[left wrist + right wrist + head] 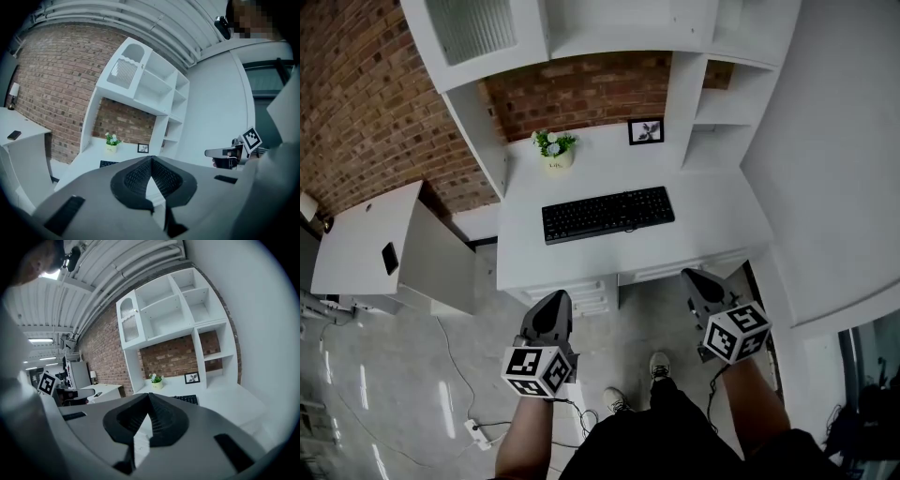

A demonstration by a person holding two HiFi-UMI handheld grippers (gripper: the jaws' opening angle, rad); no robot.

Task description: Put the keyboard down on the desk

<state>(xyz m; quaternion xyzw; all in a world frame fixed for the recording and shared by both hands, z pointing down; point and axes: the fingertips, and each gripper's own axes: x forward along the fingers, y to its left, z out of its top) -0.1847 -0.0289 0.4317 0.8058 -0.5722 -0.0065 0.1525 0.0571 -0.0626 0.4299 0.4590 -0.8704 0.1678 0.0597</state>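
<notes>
The keyboard [607,214] lies flat on the worktop [712,236], left tool [554,298] and right tool [693,275] both closed, empty, well clear; advisable to leave placement undisturbed

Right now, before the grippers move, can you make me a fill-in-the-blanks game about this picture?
1. The black keyboard lies flat on the white ____.
2. In the head view, the potted plant stands to the ____ of the picture frame.
3. The left gripper and the right gripper both have their jaws ____, holding nothing.
4. The wall at the back is built of red ____.

Missing words: desk; left; shut; brick.
</notes>
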